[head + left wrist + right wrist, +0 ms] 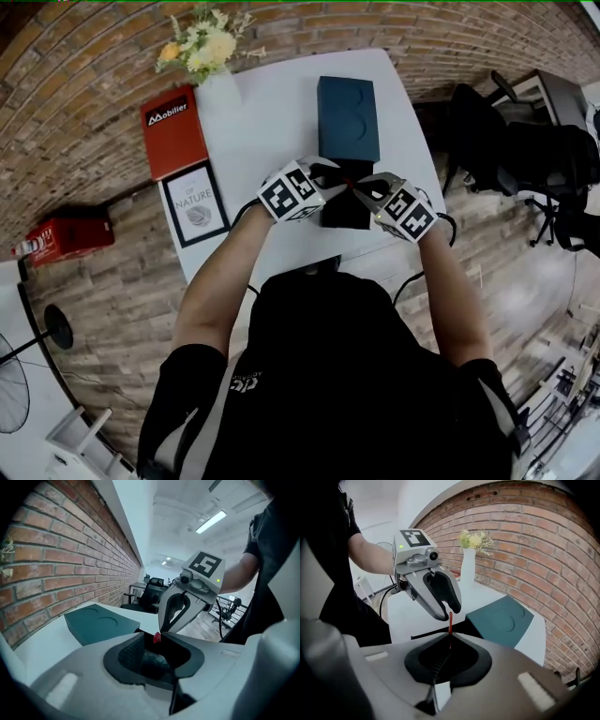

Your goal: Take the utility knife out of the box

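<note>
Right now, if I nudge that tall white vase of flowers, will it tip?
Probably tippy: the tall narrow white vase carries pale yellow flowers well above its base. Likely rigid and breakable, judging by its smooth white body.

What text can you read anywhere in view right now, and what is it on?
"Mobilier": on the red box.
"OF NATURE": on the black-bordered print beside it.
Shirt logo: too small to read.
Red case on the floor: white print too blurred to read.
</note>
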Tool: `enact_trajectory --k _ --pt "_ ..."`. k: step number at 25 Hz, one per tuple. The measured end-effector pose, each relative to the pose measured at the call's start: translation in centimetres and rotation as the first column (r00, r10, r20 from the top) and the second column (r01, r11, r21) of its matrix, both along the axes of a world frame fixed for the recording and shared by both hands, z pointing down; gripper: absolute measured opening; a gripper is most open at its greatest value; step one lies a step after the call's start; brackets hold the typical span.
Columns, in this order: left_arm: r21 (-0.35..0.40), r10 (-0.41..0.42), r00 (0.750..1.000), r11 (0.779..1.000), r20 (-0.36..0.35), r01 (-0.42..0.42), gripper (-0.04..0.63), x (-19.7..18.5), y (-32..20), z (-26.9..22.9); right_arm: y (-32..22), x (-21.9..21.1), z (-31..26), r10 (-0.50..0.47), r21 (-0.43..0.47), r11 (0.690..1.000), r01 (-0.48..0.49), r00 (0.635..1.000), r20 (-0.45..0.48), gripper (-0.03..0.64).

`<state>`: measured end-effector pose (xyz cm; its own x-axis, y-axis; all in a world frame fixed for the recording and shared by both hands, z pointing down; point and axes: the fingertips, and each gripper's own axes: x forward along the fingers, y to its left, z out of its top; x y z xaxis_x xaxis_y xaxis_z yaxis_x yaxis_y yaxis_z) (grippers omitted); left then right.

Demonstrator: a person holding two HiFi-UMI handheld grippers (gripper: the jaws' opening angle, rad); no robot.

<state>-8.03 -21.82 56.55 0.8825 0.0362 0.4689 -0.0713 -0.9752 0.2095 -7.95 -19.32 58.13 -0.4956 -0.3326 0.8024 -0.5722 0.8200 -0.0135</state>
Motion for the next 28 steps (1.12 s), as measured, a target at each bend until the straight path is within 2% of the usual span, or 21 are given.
enact_trajectory --k 11,13,21,28 --pt "0.003 0.029 0.999 1.0 -0.021 -0.029 0.015 2.7 1.1 -1.4 -0.3 1.7 -1.2 -0.063 0.031 0.998 0.062 0.997 0.034 0.0" --pt "0.018 0.025 1.0 1.0 -0.018 -0.025 0.015 2.8 1.3 -1.7 -0.3 1.8 -1.5 -0.067 0.041 0.997 0.065 0.997 0.048 0.001" --pt "0.035 -0.091 0.996 0.995 -0.02 0.091 0.014 1.9 0.3 -3.7 -1.7 3.1 -3.6 -0.014 0.118 0.993 0.0 0.992 0.122 0.002" --pt "0.068 -0.222 0.975 0.972 -0.027 0.223 0.015 0.5 -1.0 -7.2 -2.7 5.9 -6.1 0.067 0.176 0.979 -0.107 0.974 0.218 0.003"
